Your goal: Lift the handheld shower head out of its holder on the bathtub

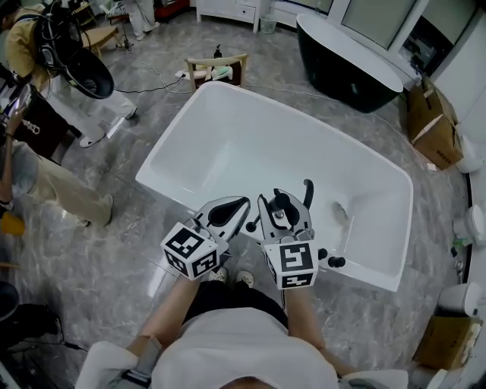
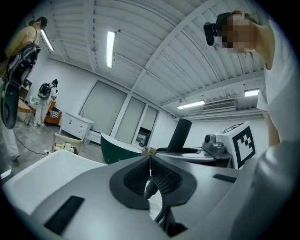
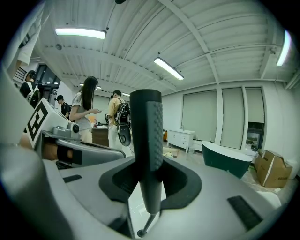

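bathtubs: 2, white bathtub (image 1: 250, 152) + dark bathtub (image 1: 345, 72) | shower head (image 3: 146, 140): 1 | grippers: 2, left gripper (image 2: 151, 173) + right gripper (image 3: 149, 180) | wooden chair (image 1: 216, 67): 1 | white cabinet (image 1: 231, 9): 1 | cardboard boxes: at least 2, right box (image 1: 434, 129) + corner box (image 1: 444, 342)

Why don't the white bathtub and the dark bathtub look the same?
The white bathtub is boxy with rounded corners; the dark bathtub is a long oval. The white bathtub is white outside; the dark bathtub is dark green outside. The white bathtub sits right in front of the person; the dark bathtub stands further off. Both are pale inside and stand on the grey floor.
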